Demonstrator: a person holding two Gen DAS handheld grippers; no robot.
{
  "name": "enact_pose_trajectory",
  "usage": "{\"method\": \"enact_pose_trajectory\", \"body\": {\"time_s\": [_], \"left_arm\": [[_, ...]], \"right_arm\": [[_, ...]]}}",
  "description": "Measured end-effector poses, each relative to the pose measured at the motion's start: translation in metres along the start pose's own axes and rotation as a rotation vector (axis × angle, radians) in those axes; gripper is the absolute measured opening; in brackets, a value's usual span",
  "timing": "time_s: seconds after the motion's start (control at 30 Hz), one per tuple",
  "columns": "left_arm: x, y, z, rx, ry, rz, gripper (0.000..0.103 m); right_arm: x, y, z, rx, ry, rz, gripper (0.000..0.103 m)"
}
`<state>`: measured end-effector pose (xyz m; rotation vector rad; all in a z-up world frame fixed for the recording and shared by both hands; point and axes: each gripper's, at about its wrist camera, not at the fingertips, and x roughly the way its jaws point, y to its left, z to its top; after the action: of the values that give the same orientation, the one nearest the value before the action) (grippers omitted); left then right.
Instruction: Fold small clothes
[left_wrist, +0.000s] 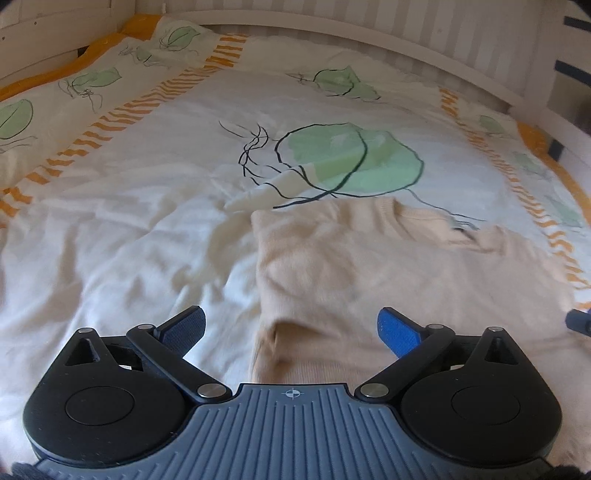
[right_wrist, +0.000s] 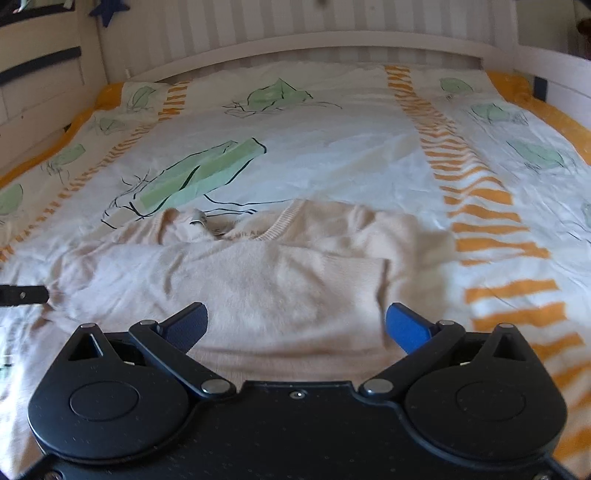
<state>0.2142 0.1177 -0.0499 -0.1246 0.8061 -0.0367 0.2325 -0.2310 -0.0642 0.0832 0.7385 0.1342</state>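
The small cream knitted sweater (right_wrist: 258, 280) is laid flat on the leaf-printed white duvet (left_wrist: 147, 229), presumably so edges can be reached. Both the left gripper (left_wrist: 291, 328) and right gripper (right_wrist: 295, 325) are held just over its near hem, jaws spread wide, nothing pinched yet.

- A small cream knit sweater (right_wrist: 258, 280) lies flat on the bed, partly folded, in the lower middle of the right wrist view.
- Its ribbed neckline (right_wrist: 284, 218) points toward 12 o'clock, with a label showing inside.
- One sleeve is folded across the body, its edge ending toward 3 o'clock.
- In the left wrist view the sweater (left_wrist: 351, 266) spreads from centre toward 4 o'clock.
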Motion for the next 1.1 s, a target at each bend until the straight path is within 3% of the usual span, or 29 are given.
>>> {"method": "enact_pose_trajectory", "body": {"time_s": [0.23, 0.53, 0.9, 1.1], "left_arm": [[-0.044, 0.015, -0.022, -0.06, 0.103, -0.026, 0.101], [-0.088, 0.022, -0.066, -0.015, 0.19, -0.074, 0.101], [-0.116, 0.023, -0.109, 0.048, 0.244, -0.106, 0.101], [-0.112, 0.012, -0.123, 0.104, 0.302, -0.149, 0.101]], "right_arm": [[-0.055, -0.017, -0.012, 0.067, 0.083, 0.014, 0.103], [-0.113, -0.028, -0.048, 0.116, 0.229, 0.092, 0.103], [-0.144, -0.036, -0.095, 0.237, 0.353, 0.133, 0.103], [-0.152, -0.031, -0.109, 0.203, 0.356, 0.121, 0.103]]}}
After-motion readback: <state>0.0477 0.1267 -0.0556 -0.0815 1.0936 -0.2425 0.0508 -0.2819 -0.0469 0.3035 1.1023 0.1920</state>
